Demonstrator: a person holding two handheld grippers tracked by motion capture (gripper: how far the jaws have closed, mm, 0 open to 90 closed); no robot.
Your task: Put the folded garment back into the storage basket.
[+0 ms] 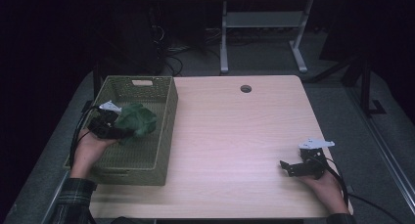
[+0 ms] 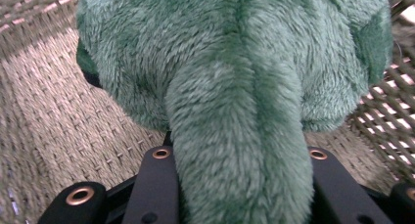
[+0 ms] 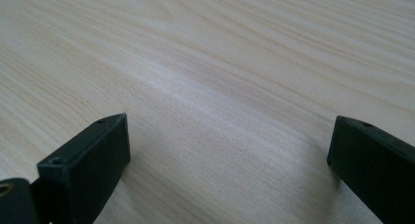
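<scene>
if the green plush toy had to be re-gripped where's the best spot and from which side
Grip the narrow tail-like strip sticking out of the green plush toy, where the left gripper already pinches it. It is slim enough for the jaws; the body is bulky. Come from the left, over the woven basket wall.

Black two-jaw left gripper (image 1: pixel 113 127), brass-ringed screw holes, grey plates, black cables, seemingly plaid sleeve (image 1: pixel 73 202)

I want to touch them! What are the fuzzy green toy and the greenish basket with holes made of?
The fuzzy green toy looks like soft plush fabric: short matte fibres stand up all over it. The greenish rectangular basket looks woven, perhaps from paper cord or plastic strands; its criss-cross weave shows close up, with open gaps in the wall. Which fibre it is, I cannot tell.
</scene>
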